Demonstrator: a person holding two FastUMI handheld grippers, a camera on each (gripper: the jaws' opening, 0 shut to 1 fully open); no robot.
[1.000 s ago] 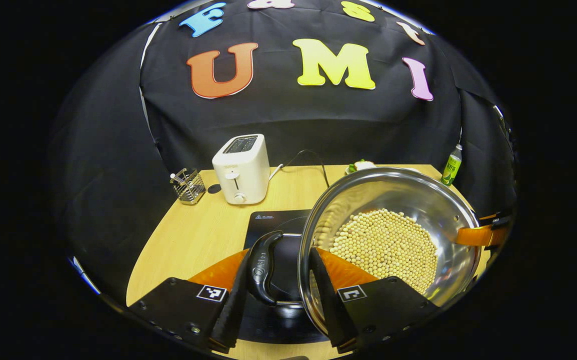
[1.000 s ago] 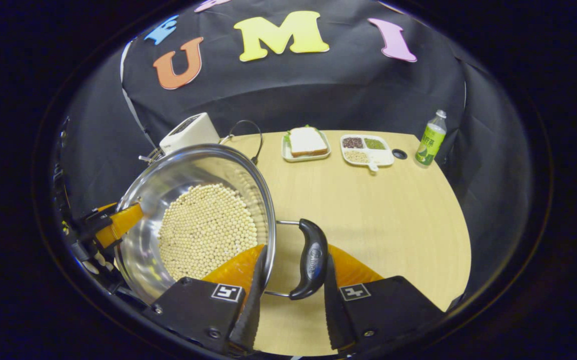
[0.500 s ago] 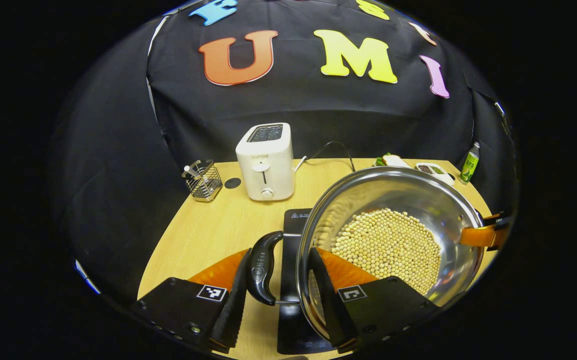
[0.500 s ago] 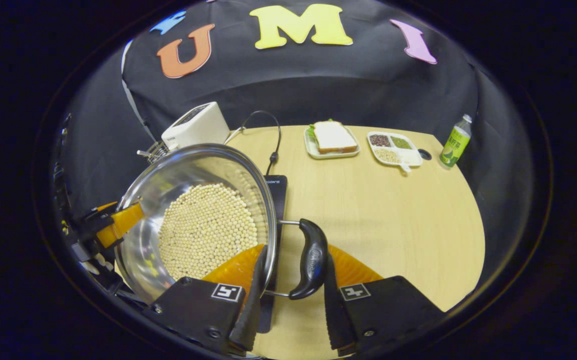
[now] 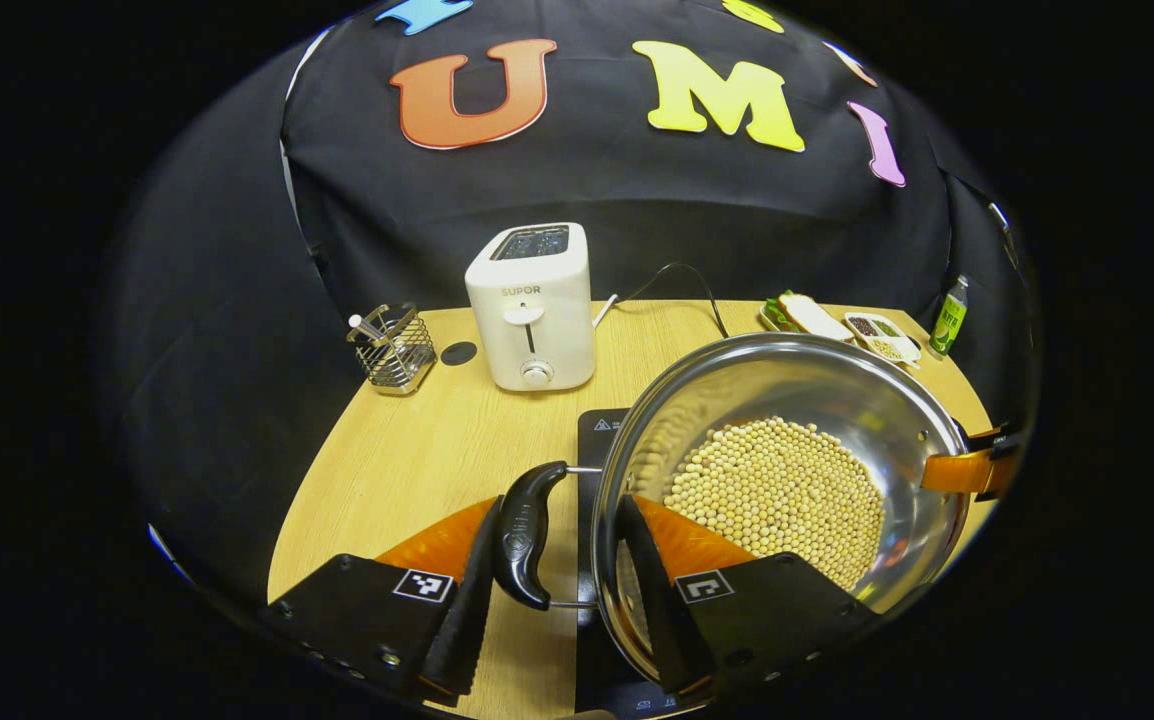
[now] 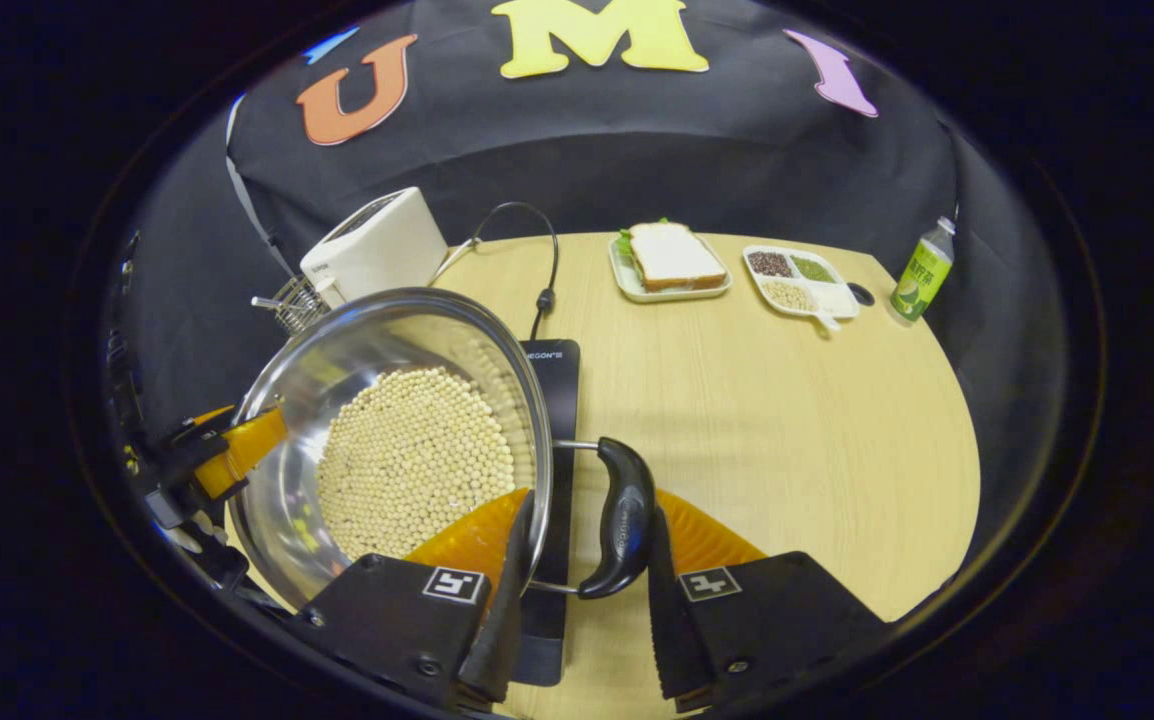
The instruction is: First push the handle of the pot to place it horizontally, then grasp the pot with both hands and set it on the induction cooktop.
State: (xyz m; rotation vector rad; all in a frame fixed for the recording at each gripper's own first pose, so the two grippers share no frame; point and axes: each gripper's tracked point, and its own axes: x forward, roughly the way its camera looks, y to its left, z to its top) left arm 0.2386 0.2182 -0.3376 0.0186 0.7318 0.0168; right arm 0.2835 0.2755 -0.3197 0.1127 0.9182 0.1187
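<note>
Left gripper view, lower middle: left gripper (image 5: 557, 560) pinches one pot (image 5: 787, 480) handle (image 5: 525, 535); right gripper (image 6: 582, 560) pinches the other, keeping it level over the cooktop (image 6: 549, 420).

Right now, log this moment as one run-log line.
phase: carry | pot: held over induction cooktop | left gripper: around handle | right gripper: around handle | contents: beans

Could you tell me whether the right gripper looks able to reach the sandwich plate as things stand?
Probably not: the right gripper is shut on the pot by its handle, though bare table lies before the sandwich plate.
</note>
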